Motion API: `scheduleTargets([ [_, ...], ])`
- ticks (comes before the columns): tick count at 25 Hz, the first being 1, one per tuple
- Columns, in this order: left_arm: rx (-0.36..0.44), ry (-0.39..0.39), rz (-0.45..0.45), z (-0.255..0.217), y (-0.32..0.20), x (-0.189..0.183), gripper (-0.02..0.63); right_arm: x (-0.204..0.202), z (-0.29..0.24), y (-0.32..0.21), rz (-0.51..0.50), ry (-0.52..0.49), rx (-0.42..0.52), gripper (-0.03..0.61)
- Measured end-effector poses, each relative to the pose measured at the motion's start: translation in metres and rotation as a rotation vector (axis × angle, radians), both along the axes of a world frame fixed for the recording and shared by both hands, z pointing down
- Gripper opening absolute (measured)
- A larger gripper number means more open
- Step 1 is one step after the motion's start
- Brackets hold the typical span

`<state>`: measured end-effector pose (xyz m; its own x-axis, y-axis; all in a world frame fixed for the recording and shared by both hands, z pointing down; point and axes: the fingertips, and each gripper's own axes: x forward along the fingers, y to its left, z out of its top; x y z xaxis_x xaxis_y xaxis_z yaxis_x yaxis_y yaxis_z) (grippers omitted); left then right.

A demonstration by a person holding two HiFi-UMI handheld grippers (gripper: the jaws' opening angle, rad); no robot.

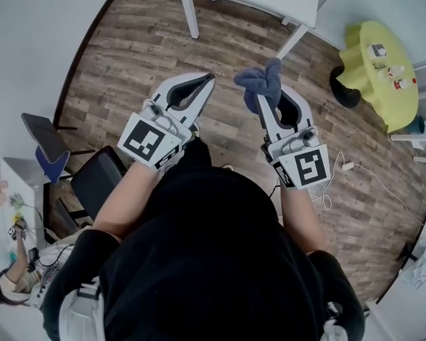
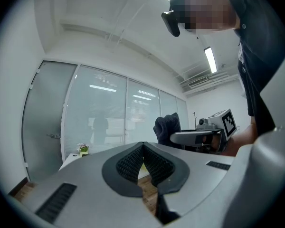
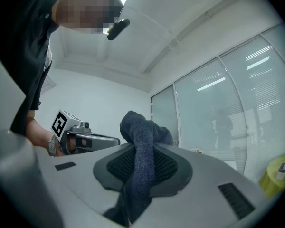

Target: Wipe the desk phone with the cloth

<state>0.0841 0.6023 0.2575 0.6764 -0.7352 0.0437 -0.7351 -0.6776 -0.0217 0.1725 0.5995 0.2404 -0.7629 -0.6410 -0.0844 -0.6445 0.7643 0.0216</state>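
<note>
My left tongs (image 2: 142,145) face a glass partition (image 2: 99,120), their tips pressed together with nothing between the ribbed pads. Off to the right I see the right tongs (image 2: 176,137) clamped on a dark cloth (image 2: 167,126). A lit ceiling lamp (image 2: 210,60) is above them.

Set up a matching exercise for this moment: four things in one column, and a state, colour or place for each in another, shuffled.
Things:
1. left gripper
2. right gripper
3. cloth
4. round table

States, colours or places:
A. lime green, at the right of the head view
B. jaws together, nothing between them
C. dark blue, bunched up above the jaw tips
D. jaws closed on fabric

Pairs: 1-B, 2-D, 3-C, 4-A
</note>
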Motion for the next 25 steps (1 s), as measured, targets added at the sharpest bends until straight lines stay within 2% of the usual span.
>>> scheduleTargets([
  [12,0.004,0.022,0.053,-0.003,-0.088,-0.062,0.011,-0.077,-0.008,-0.084,-0.009,-0.022,-0.026,0.091],
  [25,-0.011,0.06,0.115,0.007,-0.154,-0.129,0.011,-0.142,0.002,-0.146,0.038,0.017,-0.053,0.091],
])
